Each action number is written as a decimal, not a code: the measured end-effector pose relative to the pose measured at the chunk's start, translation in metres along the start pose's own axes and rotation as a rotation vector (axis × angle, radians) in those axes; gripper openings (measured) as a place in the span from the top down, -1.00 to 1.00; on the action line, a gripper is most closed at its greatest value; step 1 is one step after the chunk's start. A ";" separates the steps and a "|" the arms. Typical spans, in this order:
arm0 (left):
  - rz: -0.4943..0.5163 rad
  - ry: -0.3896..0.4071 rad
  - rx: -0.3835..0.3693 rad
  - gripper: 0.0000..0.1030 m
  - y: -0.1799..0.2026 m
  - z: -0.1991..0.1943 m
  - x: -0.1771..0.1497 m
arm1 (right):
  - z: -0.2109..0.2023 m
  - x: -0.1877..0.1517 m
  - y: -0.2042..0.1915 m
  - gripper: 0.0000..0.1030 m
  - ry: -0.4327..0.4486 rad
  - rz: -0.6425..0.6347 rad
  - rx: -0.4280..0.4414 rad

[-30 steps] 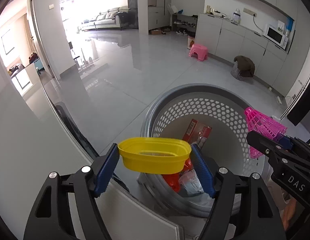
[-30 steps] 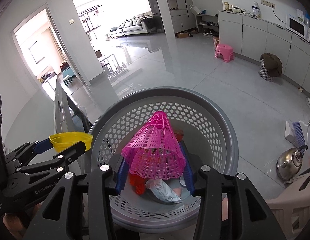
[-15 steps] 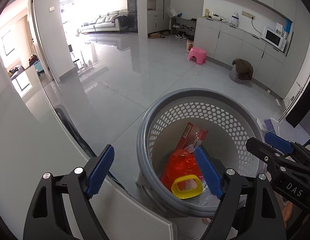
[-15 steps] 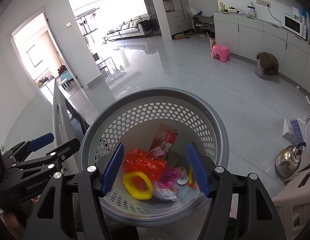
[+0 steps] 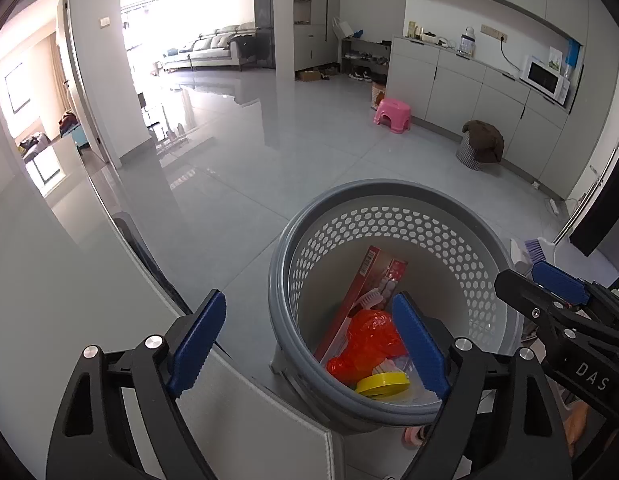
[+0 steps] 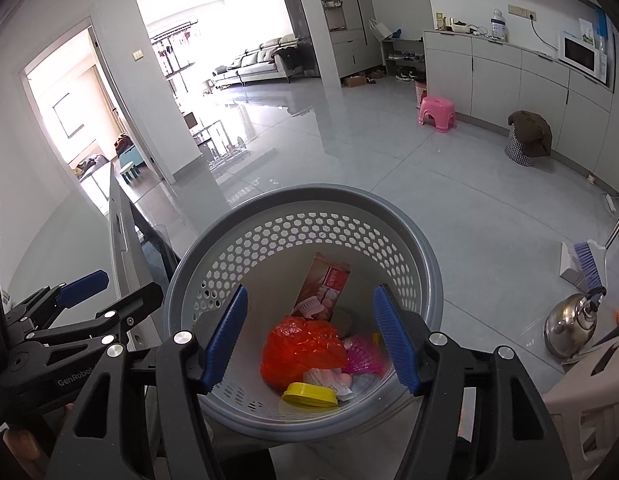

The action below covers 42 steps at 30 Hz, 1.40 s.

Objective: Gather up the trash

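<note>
The grey perforated basket (image 5: 389,188) (image 6: 309,194) stands on the floor right below both grippers. Inside lie a yellow oval dish (image 5: 383,384) (image 6: 309,394), a pink mesh cone (image 6: 365,356), a red plastic bag (image 5: 369,336) (image 6: 301,348) and a reddish carton (image 5: 373,272) (image 6: 329,280). My left gripper (image 5: 307,300) hovers over the basket's near left rim, its jaws opening with nothing between them. Over the basket's mouth my right gripper (image 6: 310,292) is open and holds nothing. Each gripper shows at the edge of the other's view.
A white table edge (image 5: 229,400) runs under the left gripper. Right of the basket are a broom with dustpan (image 6: 585,260) and a steel kettle (image 6: 569,328). A pink stool (image 5: 391,114) and a cloth-covered bin (image 5: 481,144) stand by the far cabinets.
The left gripper let go of the yellow dish and the right let go of the pink mesh cone. Both fell into the basket, and both pairs of jaws stand wider.
</note>
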<state>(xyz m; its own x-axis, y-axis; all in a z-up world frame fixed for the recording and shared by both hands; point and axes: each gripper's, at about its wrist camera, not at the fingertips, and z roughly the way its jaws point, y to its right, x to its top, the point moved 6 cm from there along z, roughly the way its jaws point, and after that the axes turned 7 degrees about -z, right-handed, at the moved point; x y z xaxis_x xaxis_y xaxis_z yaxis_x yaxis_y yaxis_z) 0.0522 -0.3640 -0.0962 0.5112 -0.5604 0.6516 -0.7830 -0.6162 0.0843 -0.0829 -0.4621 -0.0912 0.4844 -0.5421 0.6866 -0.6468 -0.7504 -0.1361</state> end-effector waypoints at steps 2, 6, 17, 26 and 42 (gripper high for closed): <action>0.001 0.002 0.000 -0.63 0.001 -0.002 0.000 | -0.003 -0.001 0.000 -0.23 0.003 0.000 -0.003; 0.006 0.006 0.001 -0.63 0.002 -0.006 -0.001 | -0.008 -0.001 0.001 -0.25 0.011 0.002 -0.008; 0.007 0.023 0.000 -0.71 0.004 -0.013 -0.003 | -0.021 -0.002 0.000 -0.26 0.026 0.000 -0.020; 0.003 0.028 0.003 -0.77 0.006 -0.014 -0.005 | -0.024 -0.002 0.004 -0.28 0.031 0.009 -0.021; 0.012 0.030 0.012 -0.83 0.012 -0.017 -0.005 | -0.024 -0.003 0.005 -0.28 0.032 0.010 -0.021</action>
<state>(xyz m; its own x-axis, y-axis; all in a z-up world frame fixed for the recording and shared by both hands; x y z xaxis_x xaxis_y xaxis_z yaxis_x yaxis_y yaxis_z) 0.0344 -0.3589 -0.0860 0.4908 -0.5508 0.6751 -0.7846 -0.6162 0.0676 -0.1020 -0.4554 -0.0766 0.4588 -0.5366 0.7082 -0.6637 -0.7369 -0.1283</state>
